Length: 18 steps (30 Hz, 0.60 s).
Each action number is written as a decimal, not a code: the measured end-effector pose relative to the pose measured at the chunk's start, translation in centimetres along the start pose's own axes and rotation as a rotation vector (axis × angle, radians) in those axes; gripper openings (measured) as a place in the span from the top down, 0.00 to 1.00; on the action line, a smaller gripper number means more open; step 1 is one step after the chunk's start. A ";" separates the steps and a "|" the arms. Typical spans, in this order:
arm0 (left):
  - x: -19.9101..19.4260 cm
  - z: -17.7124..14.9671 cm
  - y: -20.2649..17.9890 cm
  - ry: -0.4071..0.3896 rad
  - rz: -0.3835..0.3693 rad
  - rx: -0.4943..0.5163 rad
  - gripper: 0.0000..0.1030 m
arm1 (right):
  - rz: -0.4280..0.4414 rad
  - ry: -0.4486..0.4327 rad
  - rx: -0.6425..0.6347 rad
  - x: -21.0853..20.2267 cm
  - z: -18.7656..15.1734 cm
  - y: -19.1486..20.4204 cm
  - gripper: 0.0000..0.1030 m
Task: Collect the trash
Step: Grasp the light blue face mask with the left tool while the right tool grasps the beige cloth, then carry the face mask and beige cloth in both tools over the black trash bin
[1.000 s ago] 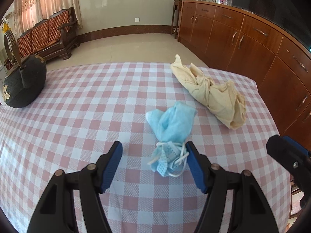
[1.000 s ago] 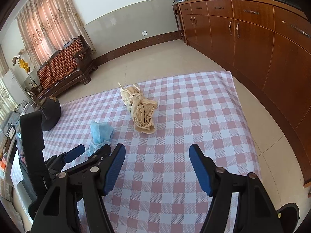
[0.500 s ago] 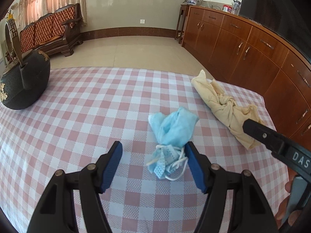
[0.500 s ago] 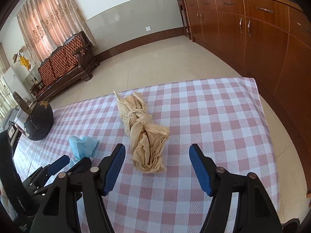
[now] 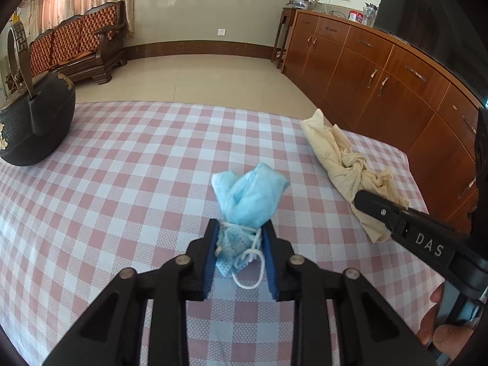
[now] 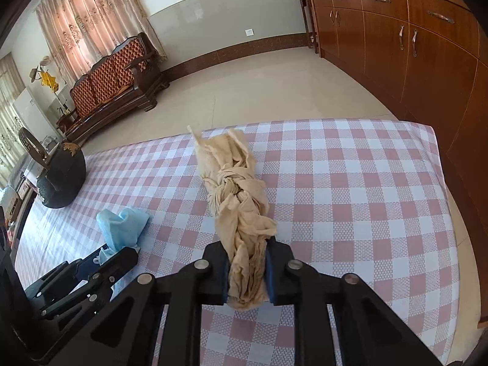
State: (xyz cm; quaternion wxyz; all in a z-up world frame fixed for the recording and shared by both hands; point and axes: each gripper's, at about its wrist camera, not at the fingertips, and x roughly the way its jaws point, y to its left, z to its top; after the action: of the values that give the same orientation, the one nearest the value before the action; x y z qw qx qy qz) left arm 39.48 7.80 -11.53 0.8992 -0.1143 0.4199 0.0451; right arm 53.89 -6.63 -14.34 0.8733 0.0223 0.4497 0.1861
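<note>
Mask [image 5: 250,195] pinched in L gripper [image 5: 239,235], beige rag [image 6: 241,210] in R gripper [image 6: 247,262].

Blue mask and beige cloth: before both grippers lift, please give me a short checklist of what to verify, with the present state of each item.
1. Left gripper shut on the blue mask: ok.
2. Mask's white ear loop hangs loose below the pads, could snag: not ok.
3. Right gripper shut on the near end of the beige cloth: ok.
4. Cloth's far end lies on the checked tablecloth, will trail: cannot tell if the grip holds.
5. Black teapot apart from both items: ok.
6. Trash bin in view: not ok.
</note>
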 end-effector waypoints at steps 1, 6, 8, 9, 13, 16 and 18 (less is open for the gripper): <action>-0.2 -0.1 0.1 -0.002 -0.004 -0.002 0.73 | 0.000 -0.004 0.001 -0.3 -0.2 0.1 0.84; -1.7 -0.7 -0.1 -0.010 -0.012 -0.002 0.73 | 0.023 -0.031 0.008 -3.1 -1.8 0.3 0.85; -2.5 -1.0 -0.1 -0.010 -0.016 0.000 0.73 | 0.029 -0.040 0.010 -4.6 -2.6 0.3 0.85; -2.9 -1.2 -0.2 -0.012 -0.017 0.002 0.73 | 0.031 -0.043 0.012 -5.3 -3.1 0.4 0.85; -4.7 -2.4 -0.8 -0.016 -0.021 0.019 0.73 | 0.040 -0.048 0.026 -8.4 -5.2 0.3 0.85; -6.3 -3.3 -1.0 -0.024 -0.024 0.037 0.73 | 0.033 -0.051 0.029 -10.8 -7.2 0.5 0.85; -7.4 -4.2 -1.3 -0.028 -0.026 0.053 0.73 | 0.029 -0.052 0.039 -12.4 -8.6 0.4 0.85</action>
State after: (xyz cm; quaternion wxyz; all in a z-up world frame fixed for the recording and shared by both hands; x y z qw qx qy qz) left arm 31.81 5.66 -8.21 0.9083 -0.0953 0.4065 0.0239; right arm 40.41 -11.64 -9.74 0.8813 0.0508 0.4300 0.1893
